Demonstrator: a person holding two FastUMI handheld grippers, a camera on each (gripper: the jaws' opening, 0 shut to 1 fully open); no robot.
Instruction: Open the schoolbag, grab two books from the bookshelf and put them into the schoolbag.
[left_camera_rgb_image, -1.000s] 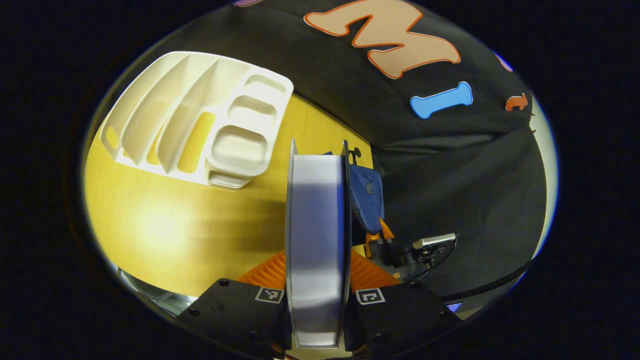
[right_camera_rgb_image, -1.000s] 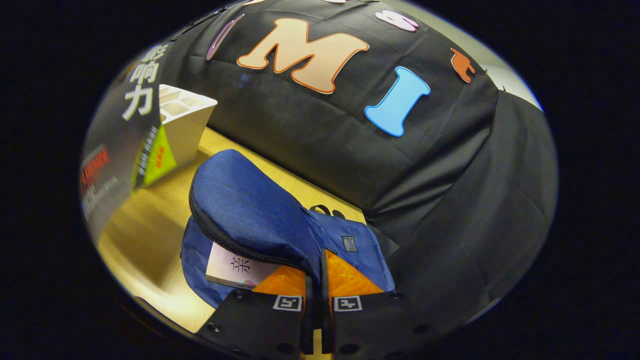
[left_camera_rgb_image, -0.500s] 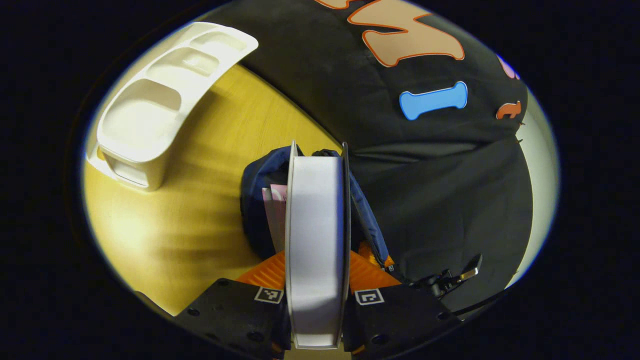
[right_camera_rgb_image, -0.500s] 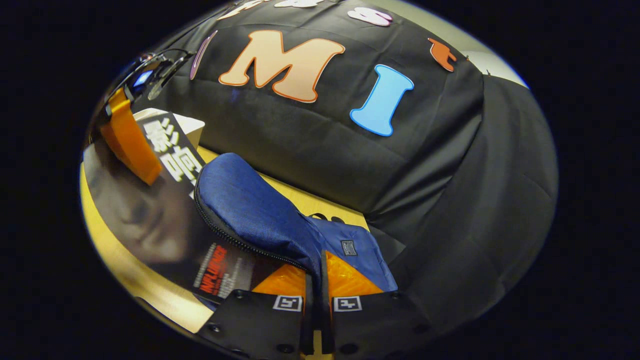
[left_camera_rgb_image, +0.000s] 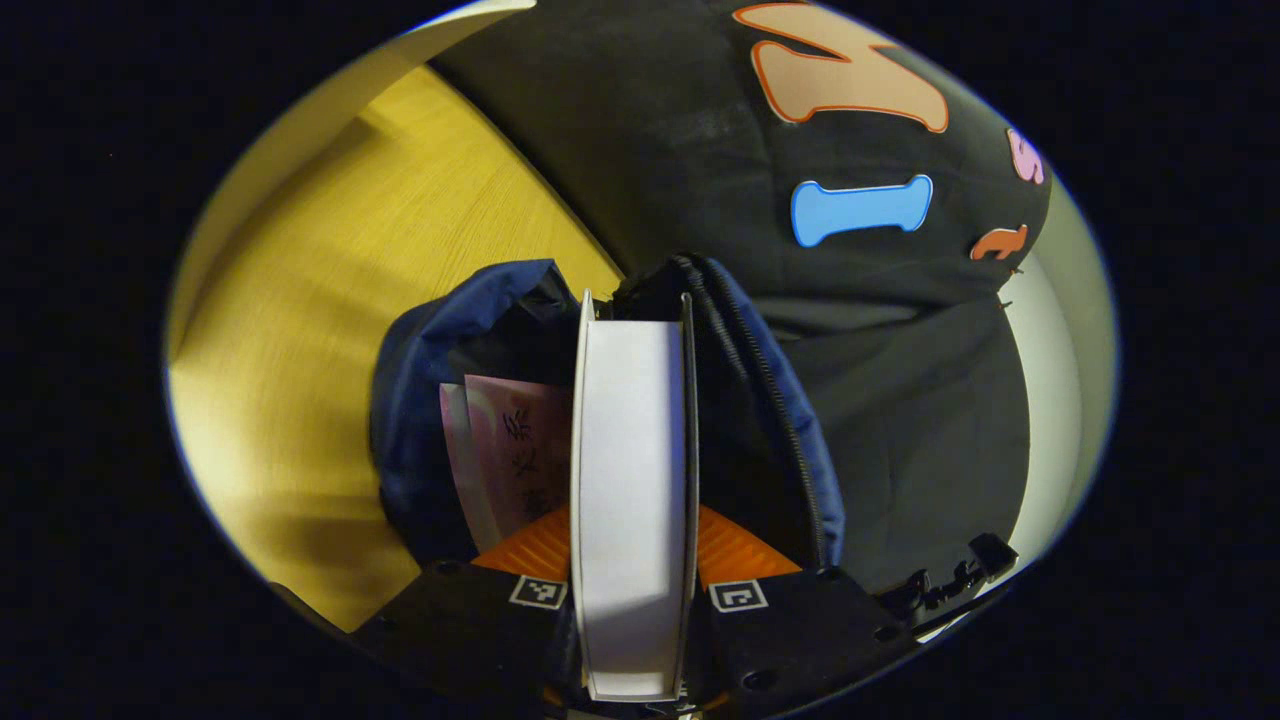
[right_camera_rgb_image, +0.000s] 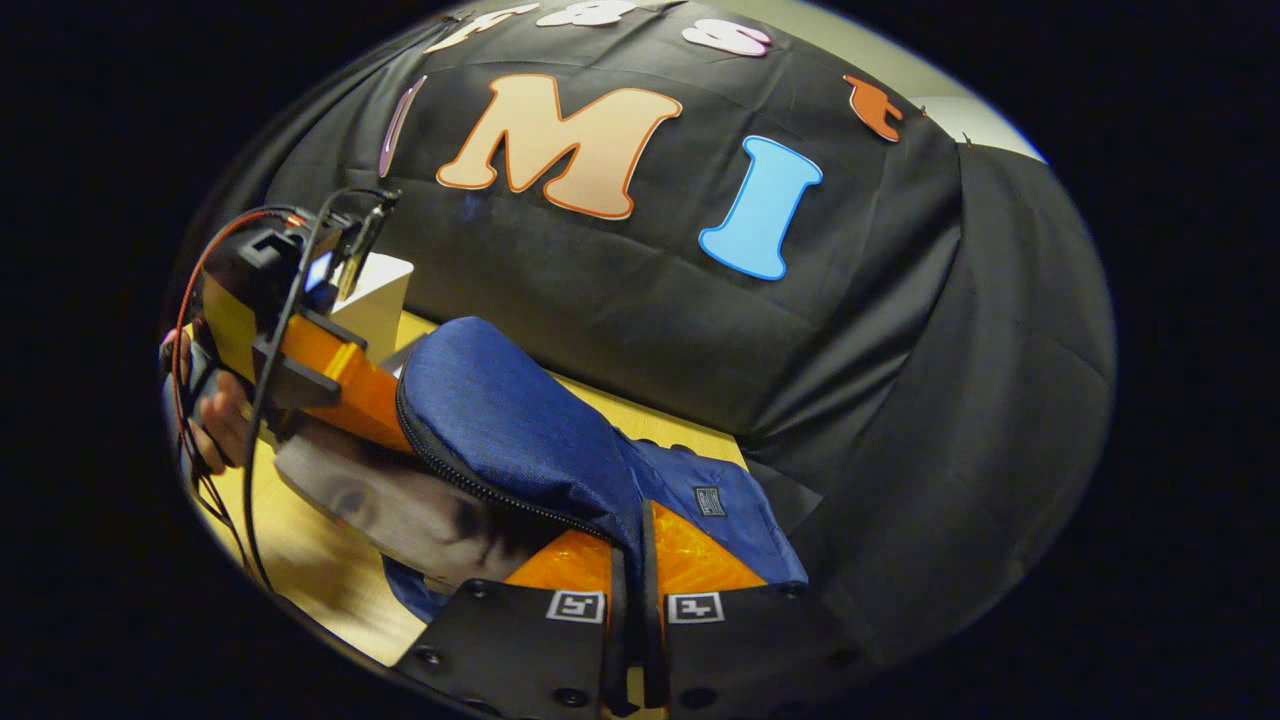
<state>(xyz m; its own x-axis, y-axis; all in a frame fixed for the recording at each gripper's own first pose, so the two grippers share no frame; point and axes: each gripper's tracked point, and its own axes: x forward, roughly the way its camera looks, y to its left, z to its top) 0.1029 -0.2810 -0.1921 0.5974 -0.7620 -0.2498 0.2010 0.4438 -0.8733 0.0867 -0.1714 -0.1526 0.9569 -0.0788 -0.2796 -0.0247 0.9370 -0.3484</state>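
The blue schoolbag lies open on the wooden table, with a pink book inside it. My left gripper is shut on a second book, seen edge-on with its white pages toward me and its far end in the bag's mouth. My right gripper is shut on the bag's flap and holds it raised. In the right gripper view, the left gripper and the hand holding it sit at the left. The dark-covered book slants under the flap.
The white bookshelf stands behind the left gripper at the back of the table; its rim curves along the upper left. Bare wooden table lies left of the bag. The black cloth wall is close behind the bag.
The left gripper carried the book from beside the bookshelf over to the bag, and its far end now sits in the opening. The right gripper kept the flap lifted.
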